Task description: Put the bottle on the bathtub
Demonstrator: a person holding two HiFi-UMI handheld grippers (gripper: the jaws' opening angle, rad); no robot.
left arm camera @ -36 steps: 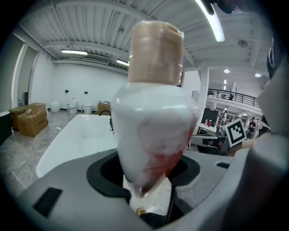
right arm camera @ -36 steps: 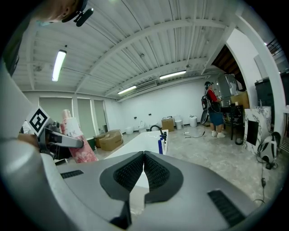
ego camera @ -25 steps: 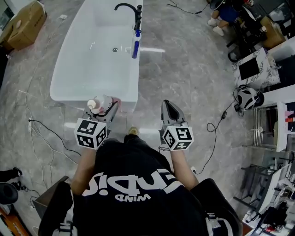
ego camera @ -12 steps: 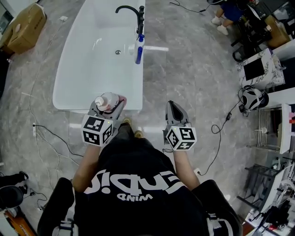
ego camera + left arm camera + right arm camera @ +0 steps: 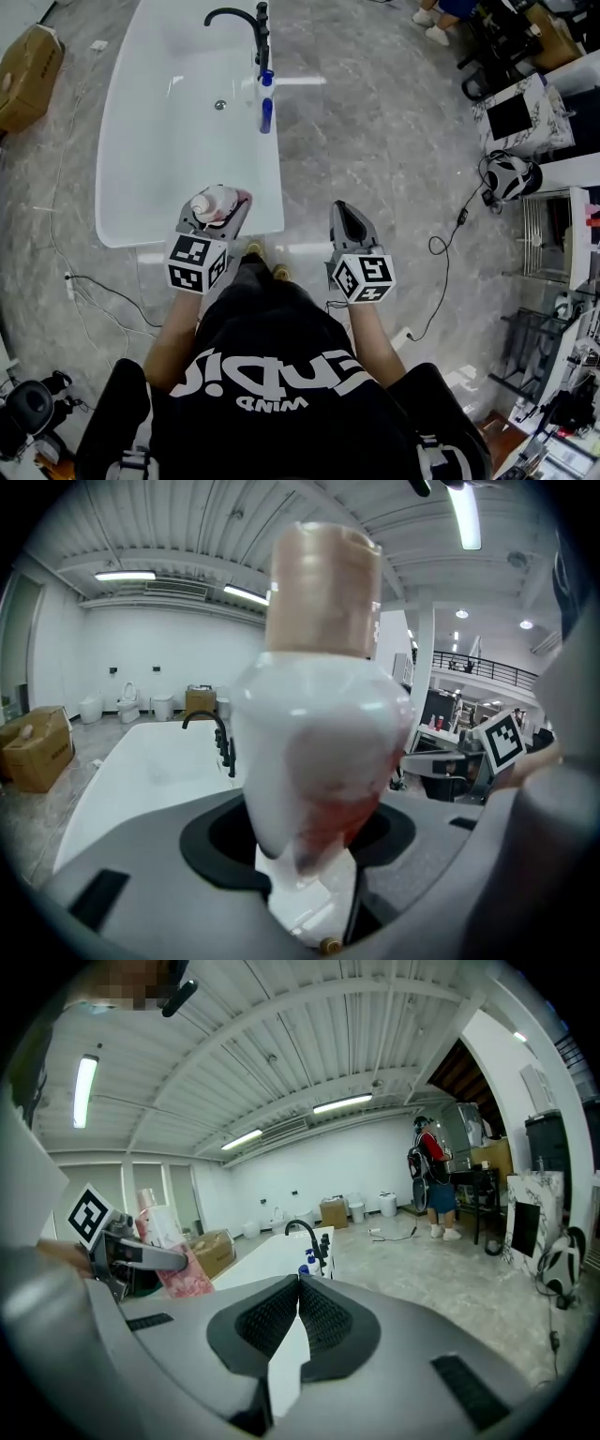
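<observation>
Moving forward since a second ago, the left hand-held gripper [image 5: 217, 208] is now carrying the bottle [image 5: 212, 201] above the near right corner of the bathtub [image 5: 159, 159]; before, it was hanging just short of the rim. Its jaws are clamping the white bottle's body, cap upward. The right hand-held gripper [image 5: 343, 217] is hovering over the floor beside the tub, jaws pressed together, empty.

Your left gripper [image 5: 216, 214] reaches forward from your bare left forearm [image 5: 174, 330], jaws clamped around an upright bottle [image 5: 319, 733]. Your right gripper [image 5: 343, 217] is level with it, well apart to the right, on your right forearm [image 5: 374, 336], jaws pressed together, empty.
</observation>
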